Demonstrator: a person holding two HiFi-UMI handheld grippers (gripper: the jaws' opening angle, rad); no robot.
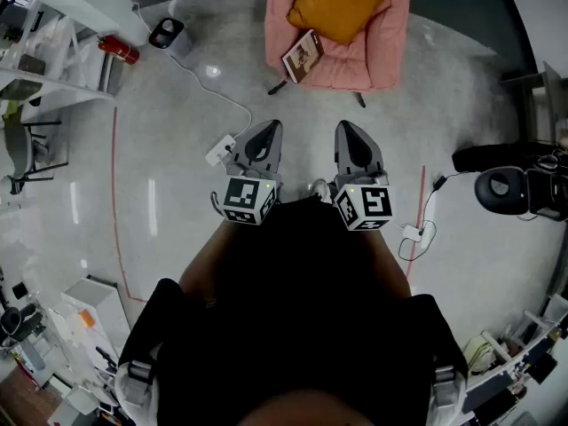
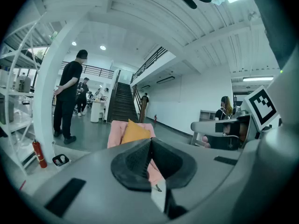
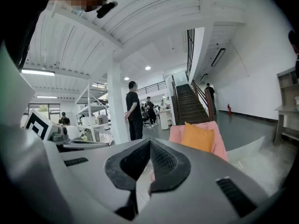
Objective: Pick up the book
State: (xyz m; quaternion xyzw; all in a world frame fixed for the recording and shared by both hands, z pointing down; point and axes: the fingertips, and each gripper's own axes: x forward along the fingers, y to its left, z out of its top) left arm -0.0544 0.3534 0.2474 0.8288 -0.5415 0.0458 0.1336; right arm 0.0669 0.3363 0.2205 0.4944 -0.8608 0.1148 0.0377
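Note:
The book [image 1: 303, 56] lies tilted at the front left corner of the pink armchair's [image 1: 390, 43] seat, beside an orange cushion [image 1: 342, 3]. Both grippers are held side by side above the floor, well short of the chair and pointing toward it. My left gripper [image 1: 271, 125] is shut with nothing in it, its pads meeting in the left gripper view [image 2: 150, 141]. My right gripper [image 1: 344, 125] is also shut and empty [image 3: 150, 143]. In both gripper views the armchair [image 2: 117, 129] [image 3: 217, 139] and cushion [image 2: 135, 132] [image 3: 198, 136] show ahead; the jaws hide the book.
A power strip [image 1: 220, 150] with a white cable lies on the floor by the left gripper. A red fire extinguisher [image 1: 118, 49] and a small black bin [image 1: 166, 32] stand far left, a black office chair [image 1: 506, 189] at right. People [image 2: 67, 97] stand beyond a white pillar.

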